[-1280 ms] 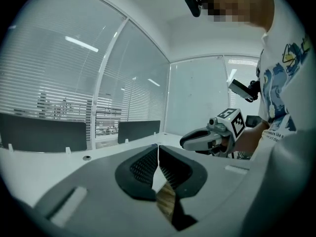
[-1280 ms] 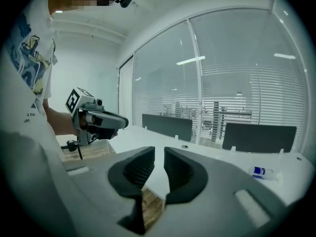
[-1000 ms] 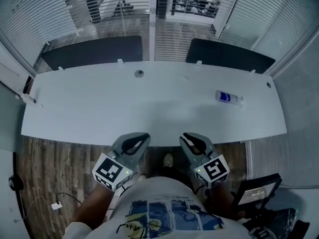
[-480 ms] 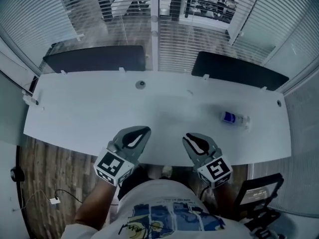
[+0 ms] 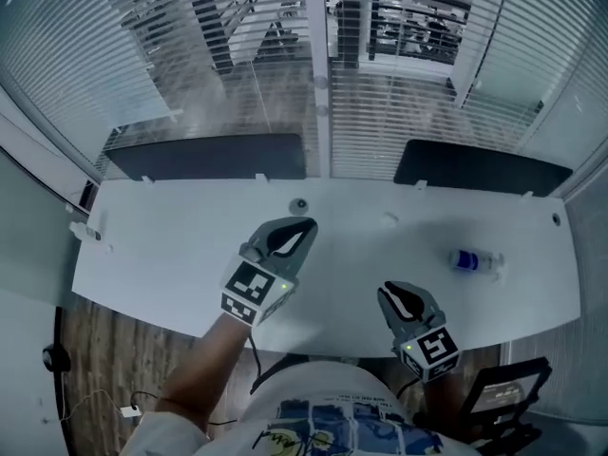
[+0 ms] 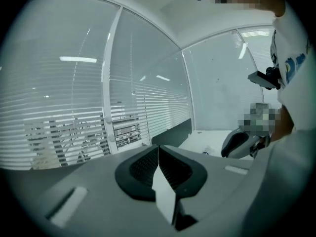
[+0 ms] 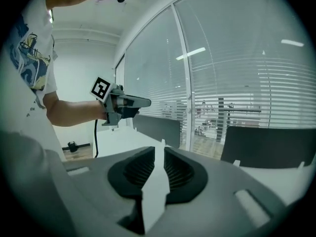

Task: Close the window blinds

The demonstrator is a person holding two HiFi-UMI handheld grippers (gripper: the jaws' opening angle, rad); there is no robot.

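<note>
1. The left hand-held gripper [image 5: 299, 230] hangs over the middle of the worktop [image 5: 171, 255], nearer the worktop's far edge than its near edge. It points toward the window.
2. In the left gripper view, its jaws are clenched. The pads meet along a line and nothing lies between them.
3. The right hand-held gripper [image 5: 391, 294] hangs over the worktop's near edge, well apart from the left one.
4. In the right gripper view, its jaws are also clenched and empty. Only a thin pale seam shows between the pads.
5. The window blinds [image 5: 399, 36] hang beyond the worktop's far edge, on both sides of a white window post [image 5: 318, 74].
6. The slats of the two middle blinds stand open, and structures outside show through the gaps. The blinds past the worktop's left and right ends read as flatter, paler surfaces.
7. Neither hand-held gripper touches the blinds.
8. Two dark panels [image 5: 204, 157] stand upright along the worktop's far edge, one on each side of the post.
9. A small bottle [image 5: 472, 261] with a blue label lies on its side on the worktop's right part.
10. A round grommet [image 5: 299, 204] sits in the worktop near its far edge, just beyond the left hand-held gripper's tip.
</note>
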